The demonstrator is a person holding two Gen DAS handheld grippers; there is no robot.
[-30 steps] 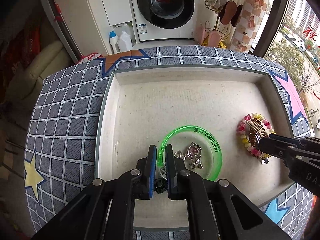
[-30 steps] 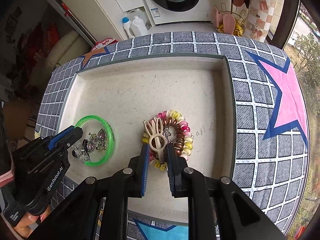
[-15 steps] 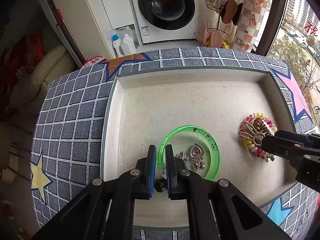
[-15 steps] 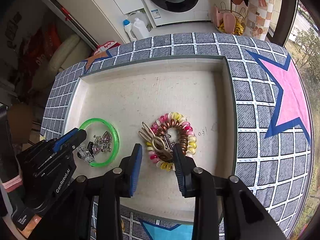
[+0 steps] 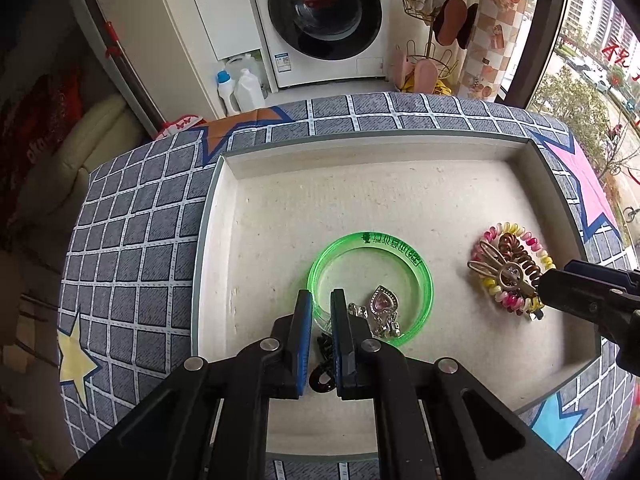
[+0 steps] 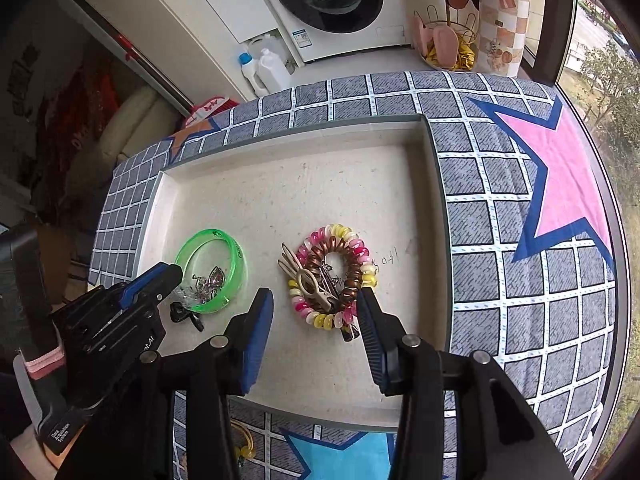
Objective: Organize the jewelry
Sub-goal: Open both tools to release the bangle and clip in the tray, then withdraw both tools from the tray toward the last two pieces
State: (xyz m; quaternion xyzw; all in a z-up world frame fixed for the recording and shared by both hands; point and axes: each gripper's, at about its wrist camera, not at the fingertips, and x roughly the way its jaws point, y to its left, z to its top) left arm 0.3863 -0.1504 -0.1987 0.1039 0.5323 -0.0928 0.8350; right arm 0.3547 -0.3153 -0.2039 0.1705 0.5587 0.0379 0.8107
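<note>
Right gripper is opening up, jaws spreading on either side of the hair clip, pads clear of it. The clip lies on the coil ties, toward the tray's right wall and near edge. Its long axis runs on a slant, prongs pointing to the far-left corner, butt end toward the near edge, just ahead of the right jaws. So the right hand is by far the nearer. Left gripper is clamped on the near-left rim of the green bangle, which sits mid-tray by the near edge with the heart pendant inside. Any regrasp of the clip looks like one across its narrow waist.
</note>
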